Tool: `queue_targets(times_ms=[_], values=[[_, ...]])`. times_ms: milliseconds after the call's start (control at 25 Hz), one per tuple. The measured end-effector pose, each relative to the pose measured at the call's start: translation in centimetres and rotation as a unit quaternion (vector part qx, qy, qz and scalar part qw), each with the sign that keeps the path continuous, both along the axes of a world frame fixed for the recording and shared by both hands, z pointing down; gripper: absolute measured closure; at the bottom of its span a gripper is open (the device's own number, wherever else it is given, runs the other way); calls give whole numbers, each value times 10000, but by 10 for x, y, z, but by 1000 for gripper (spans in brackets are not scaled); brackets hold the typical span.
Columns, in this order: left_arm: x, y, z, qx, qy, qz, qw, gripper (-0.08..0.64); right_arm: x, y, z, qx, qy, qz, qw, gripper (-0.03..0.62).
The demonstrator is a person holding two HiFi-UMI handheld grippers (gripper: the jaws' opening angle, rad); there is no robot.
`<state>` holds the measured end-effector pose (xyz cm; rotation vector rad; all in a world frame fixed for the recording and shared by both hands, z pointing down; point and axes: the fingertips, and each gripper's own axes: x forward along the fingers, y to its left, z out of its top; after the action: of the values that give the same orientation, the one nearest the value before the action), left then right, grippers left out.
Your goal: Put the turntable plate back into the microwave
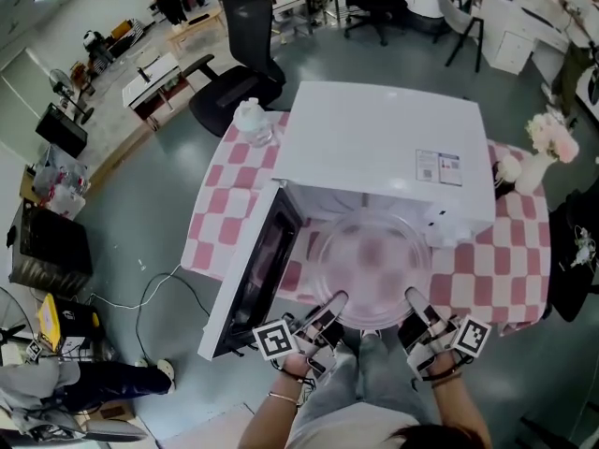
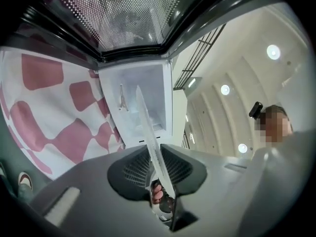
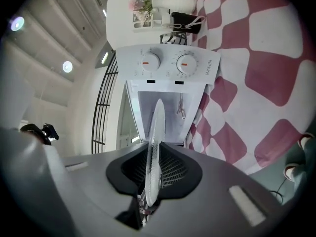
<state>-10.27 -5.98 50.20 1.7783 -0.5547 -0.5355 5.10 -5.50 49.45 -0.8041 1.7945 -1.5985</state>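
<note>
The clear glass turntable plate (image 1: 370,265) hangs level in front of the open white microwave (image 1: 384,143), near its cavity mouth. My left gripper (image 1: 329,309) is shut on the plate's near-left rim and my right gripper (image 1: 416,305) on its near-right rim. In the left gripper view the plate (image 2: 147,132) runs edge-on between the jaws of the left gripper (image 2: 157,157), towards the white cavity (image 2: 140,100). In the right gripper view the plate (image 3: 155,142) is clamped edge-on in the right gripper (image 3: 152,167), below the two-knob panel (image 3: 165,65).
The microwave door (image 1: 253,279) swings out to the left, past the table's front edge. The table wears a pink-and-white checked cloth (image 1: 220,218). A clear bottle (image 1: 253,120) stands at the back left, a vase of flowers (image 1: 538,152) at the right. An office chair (image 1: 239,73) stands behind.
</note>
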Motion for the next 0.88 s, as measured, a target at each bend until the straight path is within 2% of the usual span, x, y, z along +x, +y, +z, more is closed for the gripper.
queue_targets(times_ms=[320, 480, 680, 880], values=[[5, -8, 1, 184, -133, 105, 9997, 492, 4, -4, 6, 25, -230, 155, 9996, 546], [3, -14, 0, 220, -288, -7, 9993, 488, 2, -8, 7, 72, -299, 206, 9993, 545], [0, -15, 3, 286, -637, -115, 9975, 476, -3, -12, 8, 131, -335, 175, 9992, 545], [0, -15, 4, 523, -1317, -254, 9896, 440, -6, -15, 10, 154, -356, 139, 9992, 545]])
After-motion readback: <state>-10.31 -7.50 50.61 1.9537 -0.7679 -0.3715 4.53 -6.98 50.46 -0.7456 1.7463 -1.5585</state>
